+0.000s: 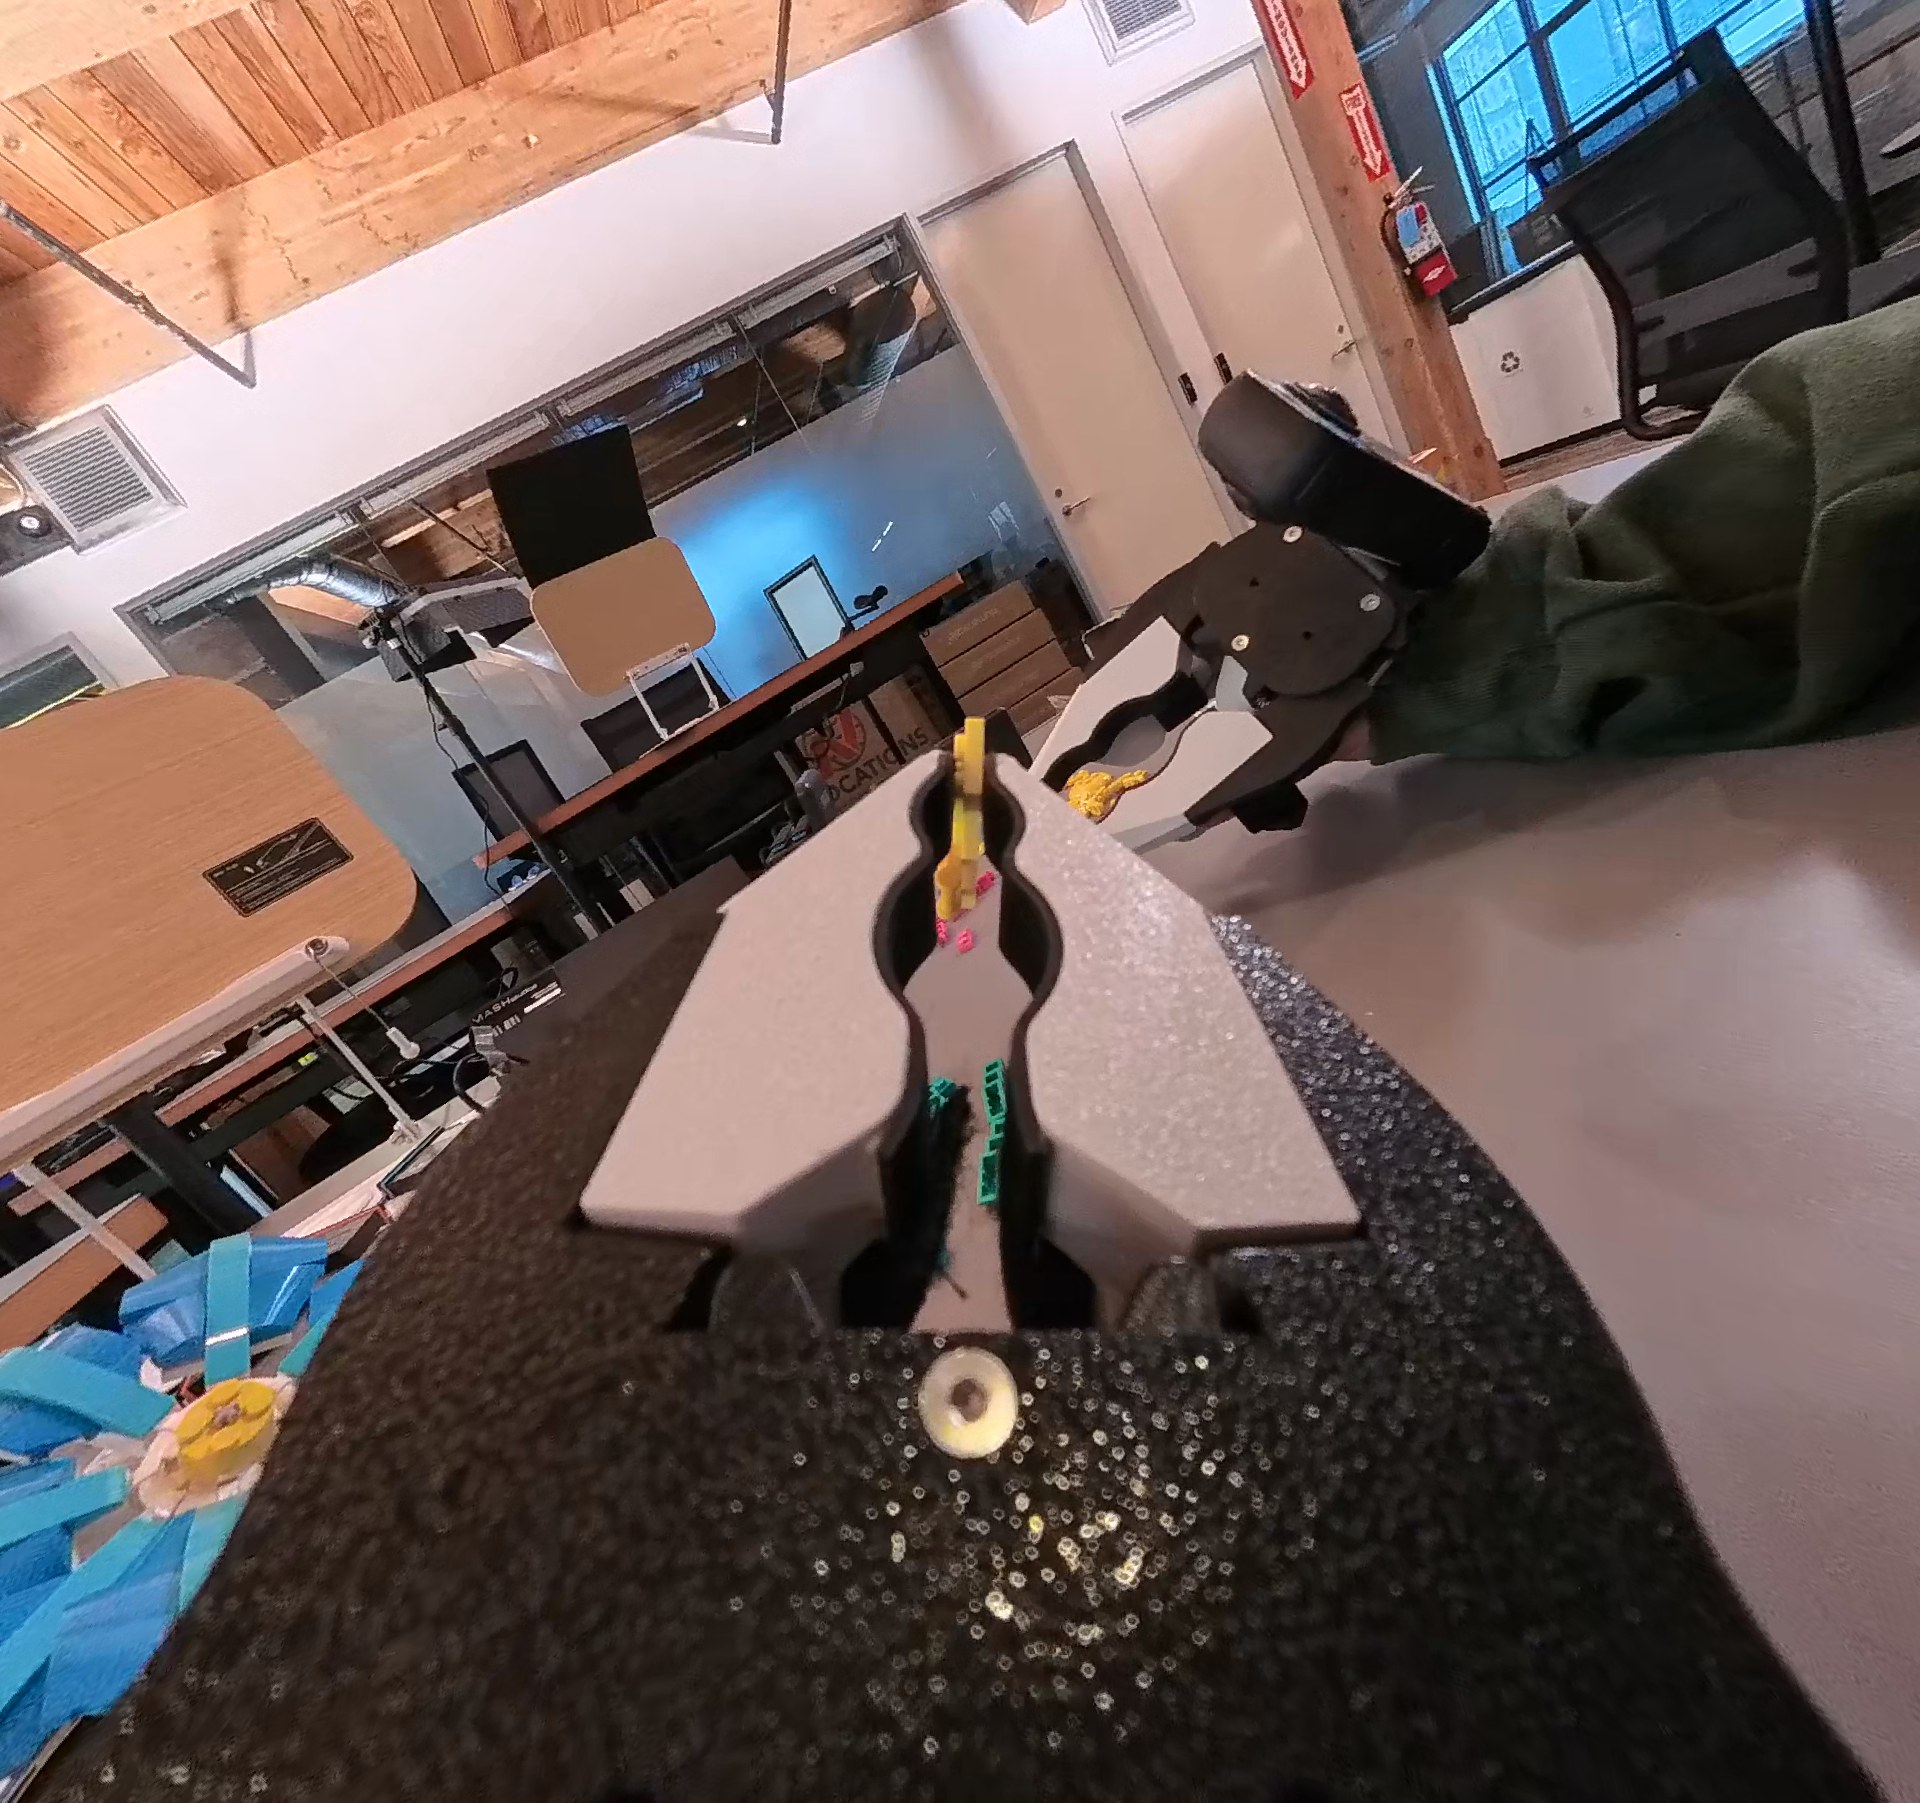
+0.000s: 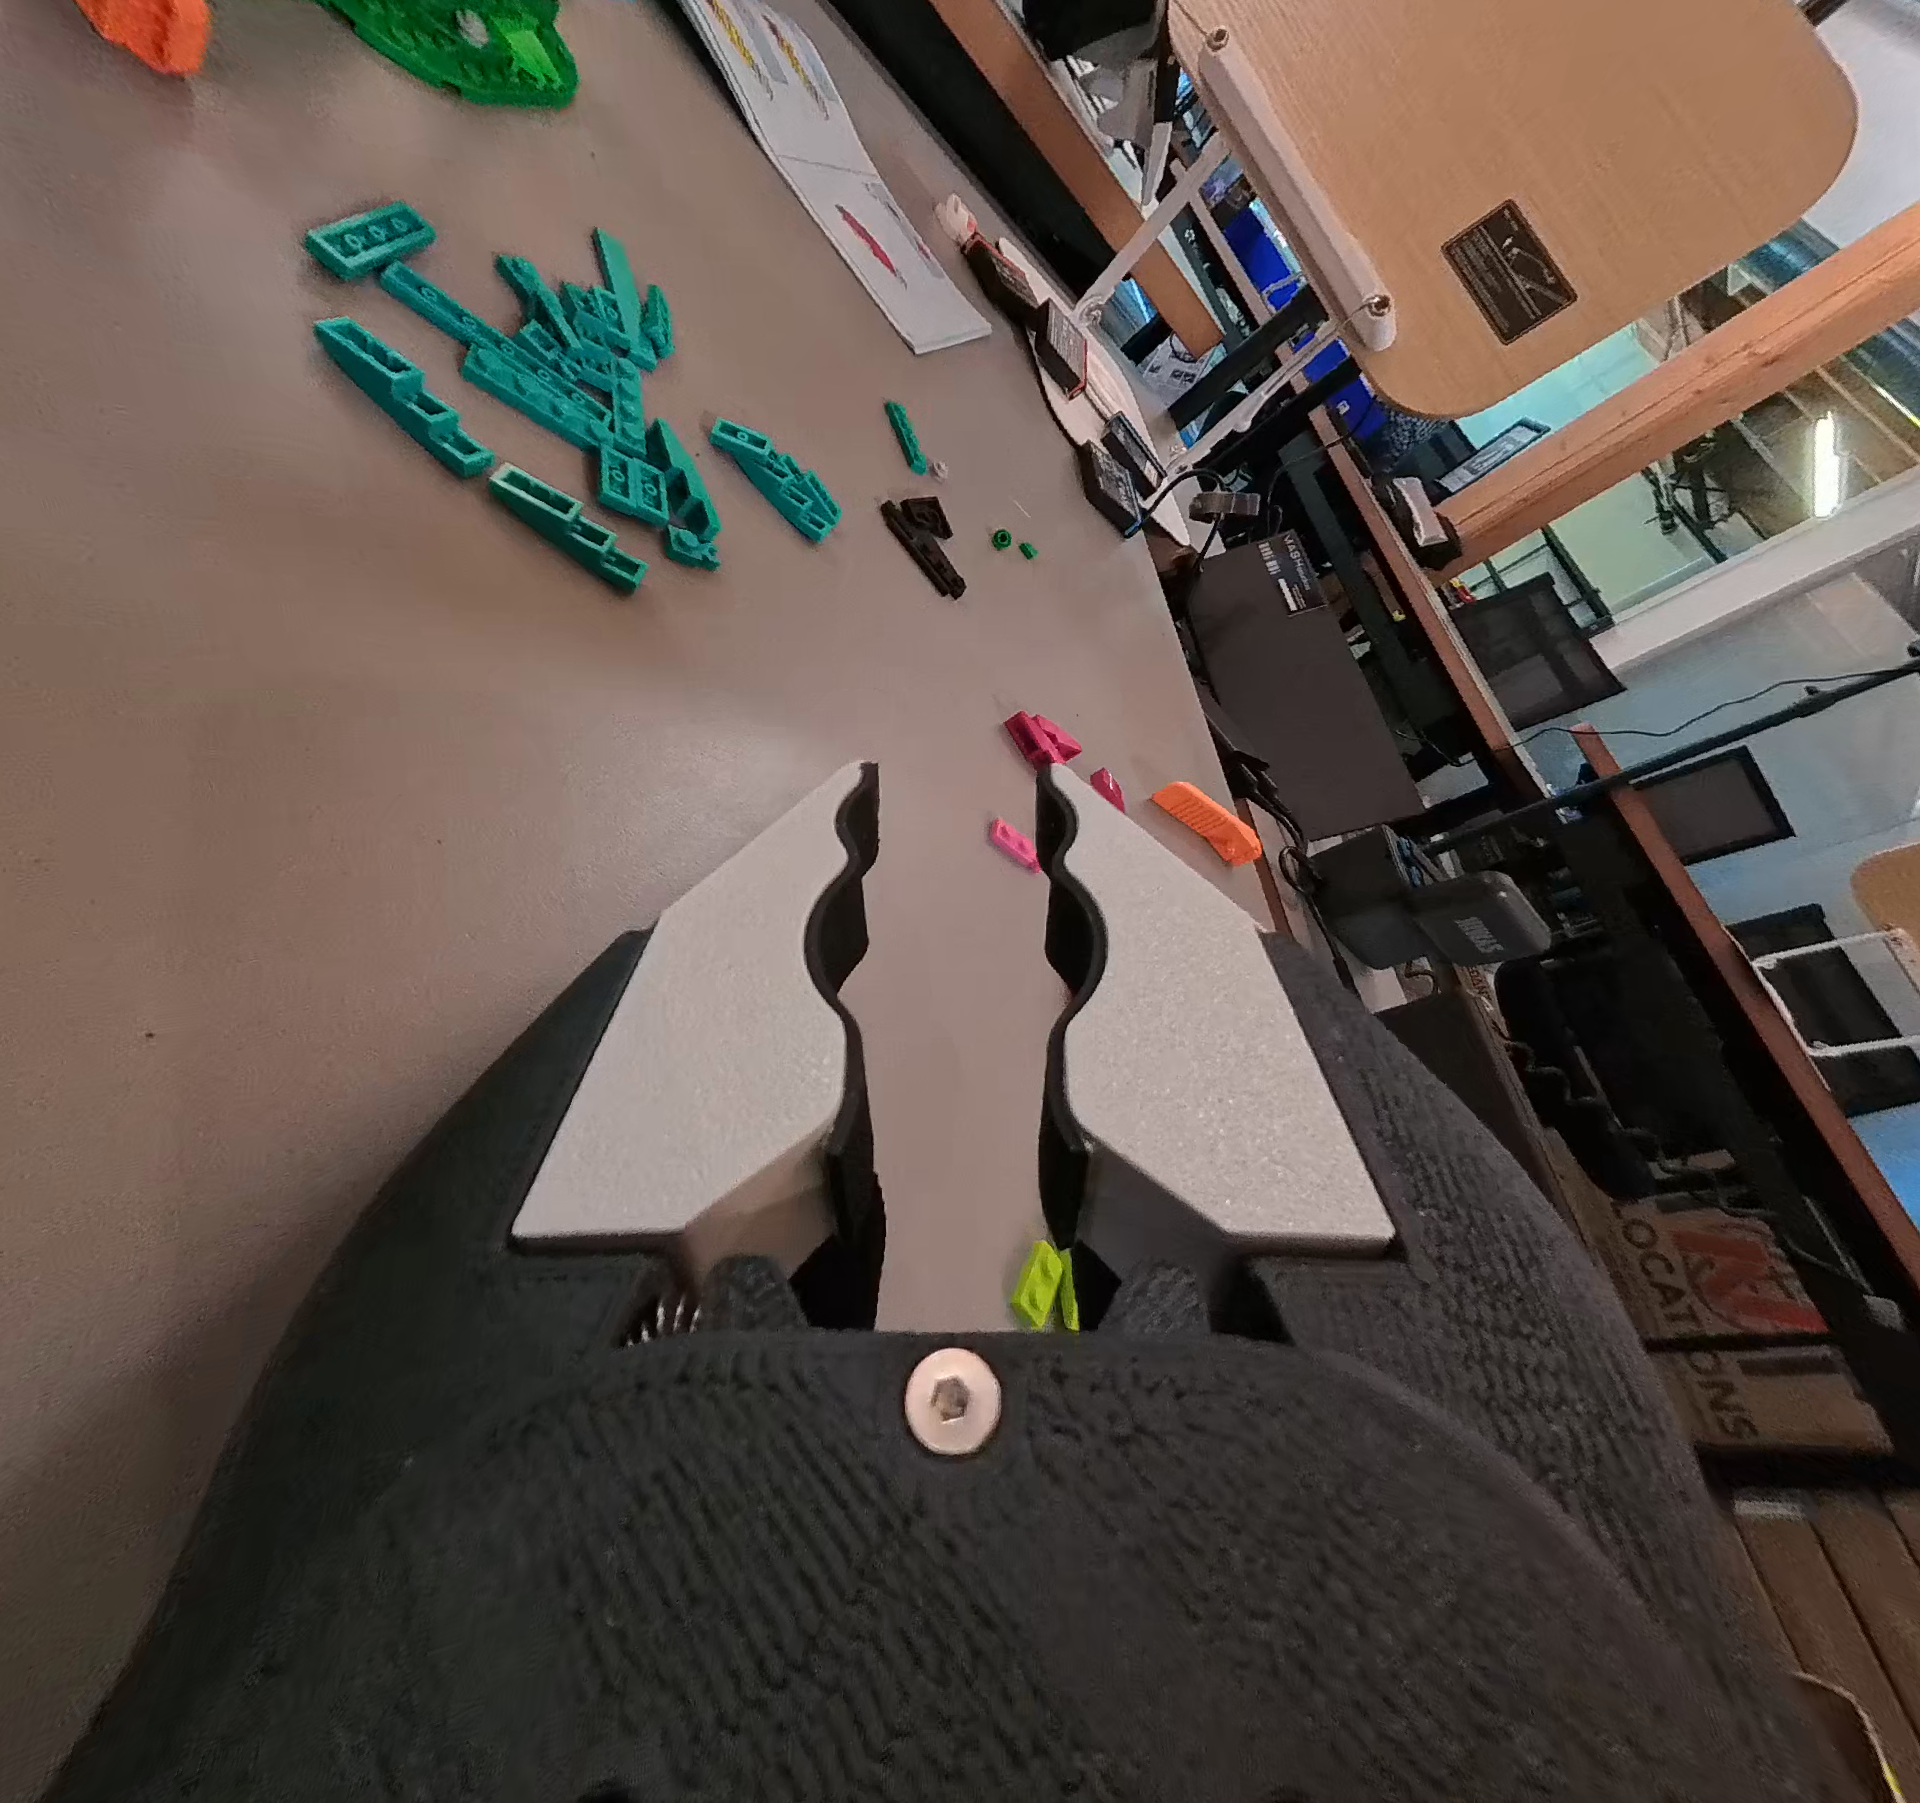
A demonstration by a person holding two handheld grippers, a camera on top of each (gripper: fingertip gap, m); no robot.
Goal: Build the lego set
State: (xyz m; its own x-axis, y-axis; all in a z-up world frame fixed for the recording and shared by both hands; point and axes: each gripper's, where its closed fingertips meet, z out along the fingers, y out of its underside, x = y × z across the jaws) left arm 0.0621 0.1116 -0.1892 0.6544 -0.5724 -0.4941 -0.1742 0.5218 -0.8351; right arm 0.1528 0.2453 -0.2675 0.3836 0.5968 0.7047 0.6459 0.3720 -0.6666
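Grey table [image 2: 312,818], timber-ceiling office; left claw [image 1: 971,766] pinching, apparently, yellow piece [image 1: 968,797]; right claw [image 2: 956,797] released.

L wrist cam sat low, just above the grey table [image 1: 1558,1026], rolled, looking along its own fingers toward the glass-walled room at 12. R wrist cam sat higher, tilted down over the table [image 2: 208,818], rolled hard, teal pieces [image 2: 540,382] at 11. Shared: tabletop, pink pieces [image 1: 961,932] [image 2: 1039,737], wooden chair back [image 1: 156,870] [image 2: 1507,143]. R gripper [image 1: 1132,808] showed in L view at 2.
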